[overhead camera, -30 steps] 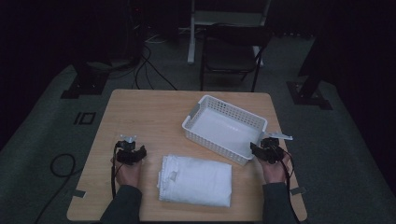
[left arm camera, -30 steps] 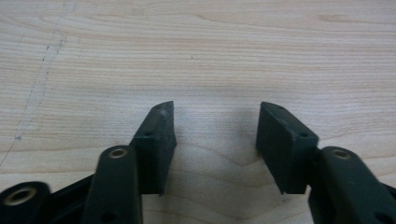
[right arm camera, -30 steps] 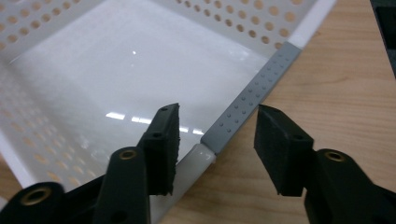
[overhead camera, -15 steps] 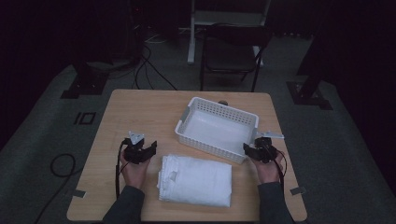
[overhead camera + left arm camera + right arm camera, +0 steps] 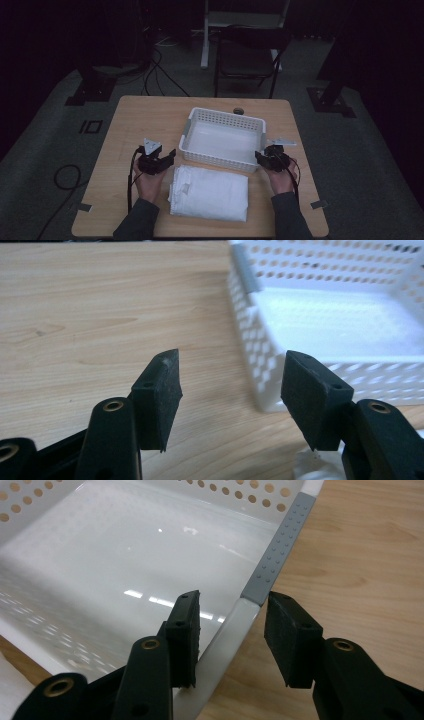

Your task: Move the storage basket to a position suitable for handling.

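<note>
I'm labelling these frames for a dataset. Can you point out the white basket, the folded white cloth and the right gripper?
white basket (image 5: 200, 116): high view, far rim.
folded white cloth (image 5: 210, 192): high view, middle of its top.
right gripper (image 5: 231, 625): right gripper view, midway between its fingertips, at the basket's rim.

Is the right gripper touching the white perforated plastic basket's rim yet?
Cannot tell. In the right gripper view the right gripper straddles the white perforated plastic basket rim; its closing jaws show a gap on one side only.

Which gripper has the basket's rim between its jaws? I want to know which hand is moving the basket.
The right gripper: its jaws straddle the white basket rim. The left gripper has nothing between its open jaws.
</note>
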Demonstrator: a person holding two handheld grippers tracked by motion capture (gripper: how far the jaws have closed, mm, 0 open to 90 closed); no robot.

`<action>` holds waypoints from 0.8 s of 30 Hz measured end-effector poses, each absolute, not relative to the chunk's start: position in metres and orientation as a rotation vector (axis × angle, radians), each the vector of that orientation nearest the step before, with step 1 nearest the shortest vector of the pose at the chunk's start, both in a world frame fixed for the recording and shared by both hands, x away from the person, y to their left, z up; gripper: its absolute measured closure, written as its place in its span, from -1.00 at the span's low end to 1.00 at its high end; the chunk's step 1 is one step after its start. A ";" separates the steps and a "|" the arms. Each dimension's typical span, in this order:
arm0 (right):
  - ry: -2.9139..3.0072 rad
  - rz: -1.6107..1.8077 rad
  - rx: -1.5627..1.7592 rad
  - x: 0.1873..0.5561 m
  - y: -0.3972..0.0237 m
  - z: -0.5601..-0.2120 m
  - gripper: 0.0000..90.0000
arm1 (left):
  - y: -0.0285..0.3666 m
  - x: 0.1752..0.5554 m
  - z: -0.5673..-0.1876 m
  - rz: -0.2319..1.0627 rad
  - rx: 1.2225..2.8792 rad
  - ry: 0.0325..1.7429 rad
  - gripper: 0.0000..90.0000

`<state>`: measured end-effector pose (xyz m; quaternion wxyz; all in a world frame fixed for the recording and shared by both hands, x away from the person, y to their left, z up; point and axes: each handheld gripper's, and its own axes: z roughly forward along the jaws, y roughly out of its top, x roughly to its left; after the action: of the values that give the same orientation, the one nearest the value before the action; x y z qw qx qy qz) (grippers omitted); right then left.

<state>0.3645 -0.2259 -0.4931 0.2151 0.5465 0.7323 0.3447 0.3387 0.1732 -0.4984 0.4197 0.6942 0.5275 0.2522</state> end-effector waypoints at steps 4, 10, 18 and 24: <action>2.053 1.000 1.504 0.376 -0.215 -0.493 0.31 | 0.173 0.339 -0.499 0.625 1.742 1.329 -0.11; 2.071 1.063 1.500 0.383 -0.202 -0.497 0.29 | 0.177 0.340 -0.500 0.615 1.733 1.343 -0.12; 2.062 1.048 1.465 0.381 -0.200 -0.496 0.34 | 0.180 0.340 -0.501 0.599 1.726 1.349 -0.13; 2.048 1.073 1.461 0.382 -0.201 -0.497 0.35 | 0.179 0.340 -0.501 0.590 1.731 1.343 -0.12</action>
<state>0.3817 -0.2012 -0.4972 0.2018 0.5232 0.7334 0.3843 0.3401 0.1786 -0.5013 0.4225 0.6915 0.5365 0.2355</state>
